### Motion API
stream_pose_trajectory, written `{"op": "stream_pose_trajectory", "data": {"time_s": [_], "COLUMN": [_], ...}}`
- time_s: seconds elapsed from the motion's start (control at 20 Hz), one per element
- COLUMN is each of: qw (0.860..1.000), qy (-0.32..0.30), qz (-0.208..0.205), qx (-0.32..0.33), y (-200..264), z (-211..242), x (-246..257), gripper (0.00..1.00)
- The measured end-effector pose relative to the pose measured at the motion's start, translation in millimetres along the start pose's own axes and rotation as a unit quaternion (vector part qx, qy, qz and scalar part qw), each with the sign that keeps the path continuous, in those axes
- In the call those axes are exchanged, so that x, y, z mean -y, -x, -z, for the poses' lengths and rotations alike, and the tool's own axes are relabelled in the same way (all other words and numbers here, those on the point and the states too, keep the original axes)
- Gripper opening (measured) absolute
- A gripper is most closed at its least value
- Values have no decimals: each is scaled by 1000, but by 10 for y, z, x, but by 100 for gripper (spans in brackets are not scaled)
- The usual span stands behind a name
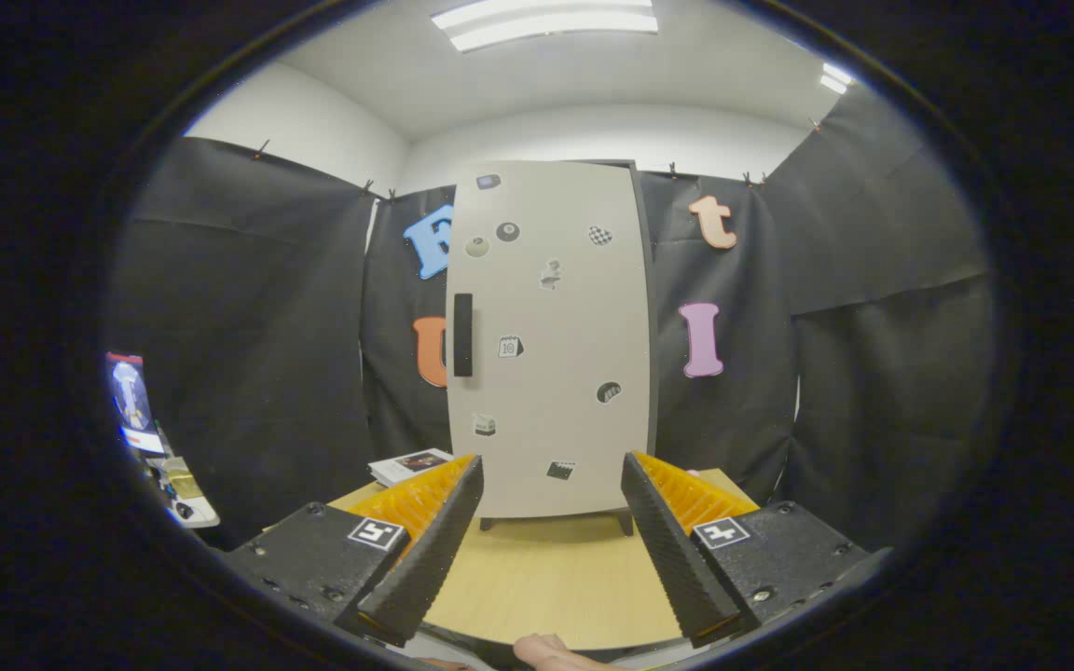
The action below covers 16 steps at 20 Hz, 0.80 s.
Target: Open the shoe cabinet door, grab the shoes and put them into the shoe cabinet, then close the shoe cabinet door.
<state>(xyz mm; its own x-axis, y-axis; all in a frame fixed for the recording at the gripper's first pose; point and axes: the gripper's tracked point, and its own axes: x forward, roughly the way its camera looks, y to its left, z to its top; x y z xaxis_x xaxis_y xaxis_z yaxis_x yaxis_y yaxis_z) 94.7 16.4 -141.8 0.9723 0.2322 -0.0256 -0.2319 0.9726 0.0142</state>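
Observation:
A tall pale shoe cabinet (551, 345) stands upright on the wooden table (546, 578), straight ahead beyond my fingers. Its door is shut, dotted with small stickers, and carries a dark vertical handle (462, 335) near its left edge. My gripper (551, 550) is open, with bare tabletop between the fingers and nothing held. The cabinet's short feet rest on the table just past the fingertips (462, 485).
A booklet (411, 463) lies on the table to the left of the cabinet. Further left, off the table, a small shelf (173, 485) holds clutter and a lit screen. Part of a hand (556, 650) shows beneath the fingers. Black cloth walls surround the booth.

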Motion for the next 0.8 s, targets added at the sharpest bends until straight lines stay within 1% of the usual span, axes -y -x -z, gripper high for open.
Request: {"op": "stream_pose_trajectory", "data": {"time_s": [0.15, 0.3, 0.8], "qw": [1000, 1000, 1000], "qy": [-1, 12, -6], "qz": [-8, -7, -8], "qx": [5, 8, -6], "y": [63, 97, 94], "z": [-14, -12, 117], "x": [-68, -67, -42], "gripper": [98, 98, 98]}}
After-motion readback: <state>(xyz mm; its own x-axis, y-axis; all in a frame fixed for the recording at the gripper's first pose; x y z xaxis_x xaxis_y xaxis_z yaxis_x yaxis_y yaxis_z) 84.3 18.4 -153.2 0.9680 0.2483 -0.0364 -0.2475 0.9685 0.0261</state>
